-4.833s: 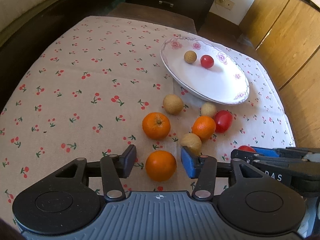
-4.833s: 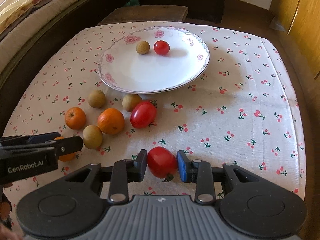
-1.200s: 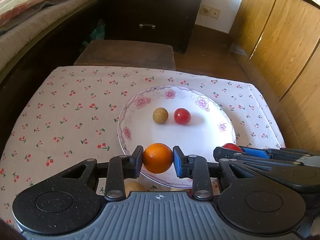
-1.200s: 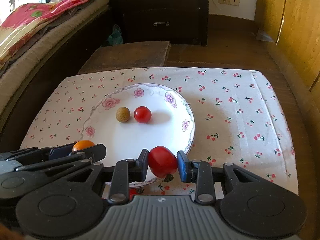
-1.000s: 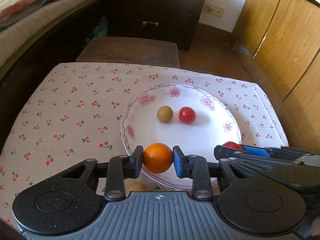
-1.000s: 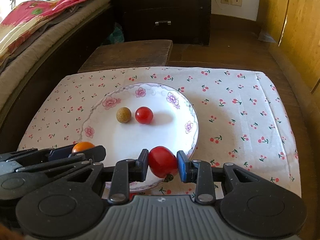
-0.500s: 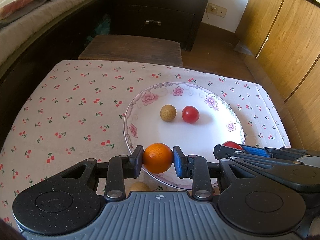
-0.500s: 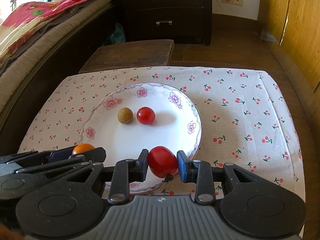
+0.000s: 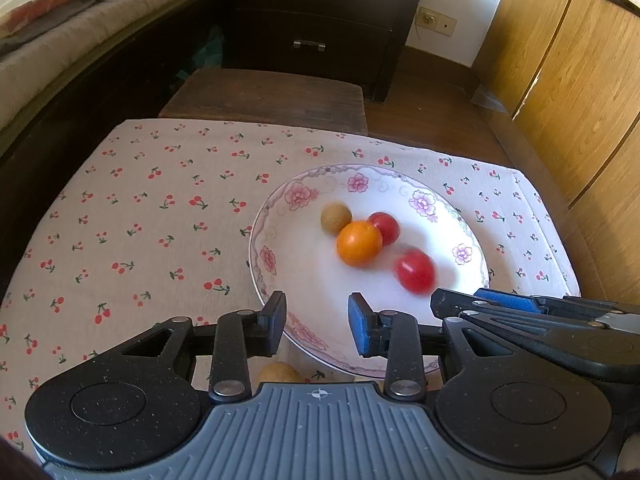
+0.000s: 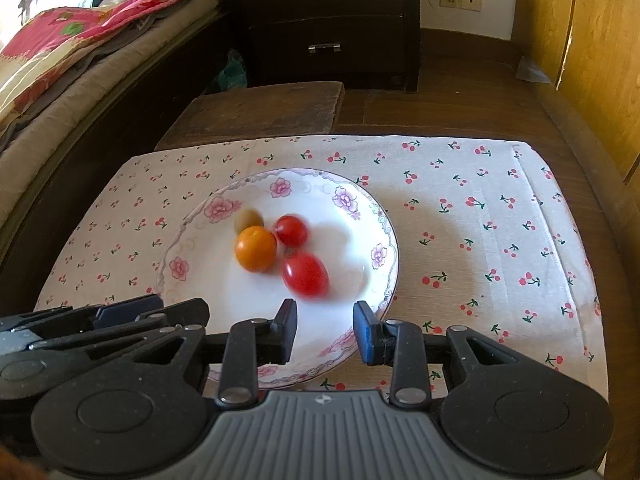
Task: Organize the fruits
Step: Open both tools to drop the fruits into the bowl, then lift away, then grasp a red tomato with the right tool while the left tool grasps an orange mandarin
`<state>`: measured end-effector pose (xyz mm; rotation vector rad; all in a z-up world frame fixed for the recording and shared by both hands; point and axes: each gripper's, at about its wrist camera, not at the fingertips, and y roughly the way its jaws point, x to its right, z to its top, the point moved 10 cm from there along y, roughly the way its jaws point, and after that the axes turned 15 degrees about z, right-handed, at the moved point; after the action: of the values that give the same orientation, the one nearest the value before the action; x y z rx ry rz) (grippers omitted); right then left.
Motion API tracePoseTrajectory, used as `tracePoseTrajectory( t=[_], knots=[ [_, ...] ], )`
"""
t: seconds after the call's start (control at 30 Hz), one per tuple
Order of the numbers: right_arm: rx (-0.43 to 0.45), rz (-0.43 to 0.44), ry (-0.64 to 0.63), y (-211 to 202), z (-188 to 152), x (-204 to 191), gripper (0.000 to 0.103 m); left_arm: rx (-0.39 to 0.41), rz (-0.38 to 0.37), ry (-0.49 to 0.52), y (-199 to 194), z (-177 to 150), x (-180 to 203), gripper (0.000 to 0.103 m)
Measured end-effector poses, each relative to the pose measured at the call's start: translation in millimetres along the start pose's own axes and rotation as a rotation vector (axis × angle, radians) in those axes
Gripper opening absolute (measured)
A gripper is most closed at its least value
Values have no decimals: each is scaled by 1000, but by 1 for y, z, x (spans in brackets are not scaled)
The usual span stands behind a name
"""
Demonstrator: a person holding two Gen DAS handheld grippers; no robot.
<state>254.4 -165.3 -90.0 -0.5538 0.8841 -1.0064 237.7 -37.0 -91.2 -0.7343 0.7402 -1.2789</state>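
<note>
Four fruits lay on the plate [image 10: 378, 216]: an orange [image 10: 255, 249], a round tomato [image 10: 291, 230], an oblong tomato [image 10: 305, 274] and a small tan fruit [image 10: 248, 219]. Orange touched the tan fruit and round tomato; the oblong tomato sat just beside it, toward the near rim. Both tomatoes and the tan fruit showed motion blur, so they were prob. rolling.

Left hand-held gripper [image 9: 317, 328]: jaws opening, nothing between them, poised over the near rim of the plate. Right hand-held gripper [image 10: 325, 332]: jaws apart, nothing between them, also over the near rim. The two units sat side by side.

Plate stood on a cherry-print cloth [image 10: 480, 216] covering the bench. One more tan fruit [image 9: 276, 372] showed on the cloth under the left unit, partly hidden; other loose fruit could not be seen.

Handling notes (judgement):
- Orange: firm, light, round. Take across the widest dia. w/ pads level.
- Tomatoes: smooth skin, soft, bruise easily. Min. squeeze; grip the oblong one across its short axis.
- Tan fruits: small, hard-looking, apt to roll. Centre the pads before closing.
- Plate: looks ceramic, so fragile, w/ a shallow rim. Release fruit low so it does not run off.
</note>
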Motion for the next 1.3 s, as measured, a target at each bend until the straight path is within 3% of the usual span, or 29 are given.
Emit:
tracePoseTrajectory(
  t=[0.77,1.3],
  knots=[
    [-8,-20,-5,-23,-15,-14,33,25,-13,41,-25,-12,-4,43],
    [-55,38,48,-27,-44,-28,33,-2,-17,59,-38,-35,-15,41]
  ],
)
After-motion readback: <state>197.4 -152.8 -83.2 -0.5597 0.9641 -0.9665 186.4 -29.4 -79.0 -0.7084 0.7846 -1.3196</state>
